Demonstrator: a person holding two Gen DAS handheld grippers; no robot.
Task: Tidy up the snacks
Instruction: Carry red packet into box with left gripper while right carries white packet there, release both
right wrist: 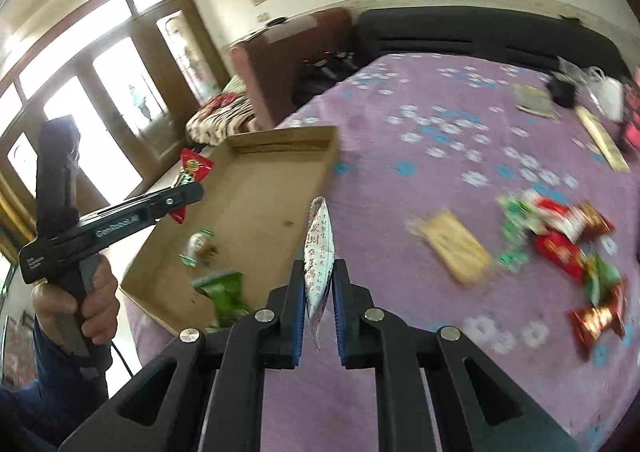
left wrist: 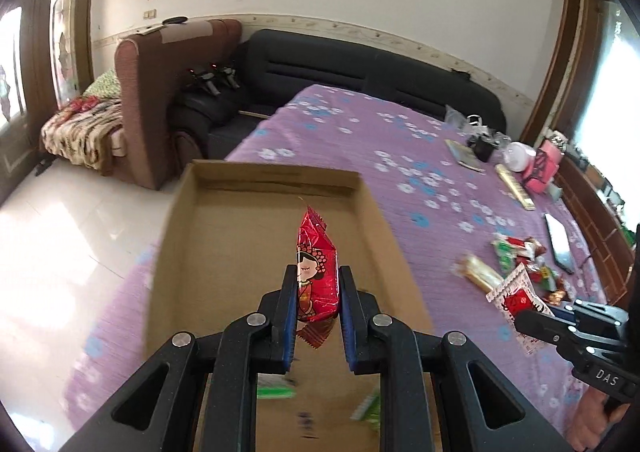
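- My left gripper (left wrist: pixel 318 302) is clenched on a red snack packet (left wrist: pixel 316 272), held upright over the cardboard box (left wrist: pixel 224 244) just ahead.
- My right gripper (right wrist: pixel 318 302) pinches a white sachet (right wrist: pixel 319 252) edge-on, beside the box's near corner.
- Both feel light, crinkly and slippery; I judge a mid-body grip safest, not the sealed fringe.
- More snacks (right wrist: pixel 560 244) lie on the bed (right wrist: pixel 440 112), off to my right.
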